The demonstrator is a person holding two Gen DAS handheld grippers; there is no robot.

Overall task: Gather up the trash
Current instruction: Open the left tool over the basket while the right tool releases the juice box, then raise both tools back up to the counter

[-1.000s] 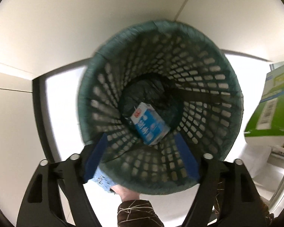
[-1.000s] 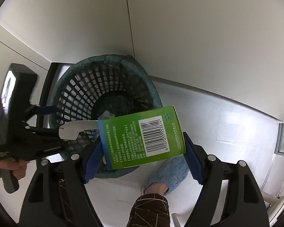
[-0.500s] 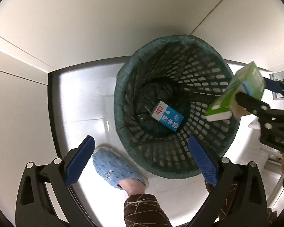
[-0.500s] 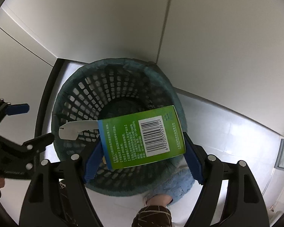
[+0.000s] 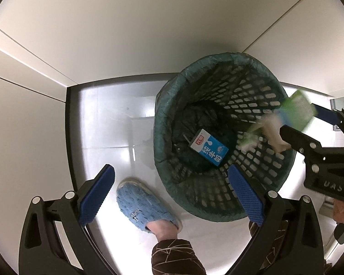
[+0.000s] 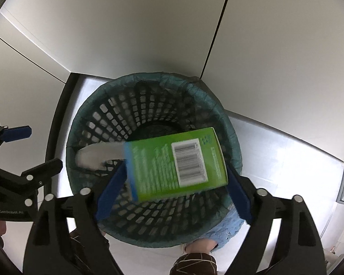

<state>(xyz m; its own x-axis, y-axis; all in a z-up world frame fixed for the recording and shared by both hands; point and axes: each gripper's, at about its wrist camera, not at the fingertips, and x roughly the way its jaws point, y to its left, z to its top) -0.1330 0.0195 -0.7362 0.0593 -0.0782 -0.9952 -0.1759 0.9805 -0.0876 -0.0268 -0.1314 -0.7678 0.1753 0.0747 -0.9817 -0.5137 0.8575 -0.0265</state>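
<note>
A dark green mesh waste bin [image 5: 157,123] [image 6: 149,79] with a liner stands on the pale floor in a corner. A blue and white milk carton [image 5: 209,147] lies at its bottom. My right gripper [image 6: 175,171] [image 5: 307,123] hangs over the bin's mouth, its jaws opening. The green box [image 6: 176,162] [image 5: 295,112] with a barcode and a white open flap [image 6: 96,155] sits blurred between the pads, tilting loose. My left gripper [image 5: 169,171] [image 6: 34,149] stands open and empty, pointing straight down beside the bin's left side.
A person's foot in a blue slipper [image 5: 144,206] [image 6: 229,229] stands on the floor just in front of the bin, with a brown patterned trouser leg [image 5: 176,256] above it. White walls close the corner behind the bin.
The left gripper opened wide and drew off the bin to its left. The right gripper moved over the bin's mouth and its pads spread; the green box tilted and blurred.
</note>
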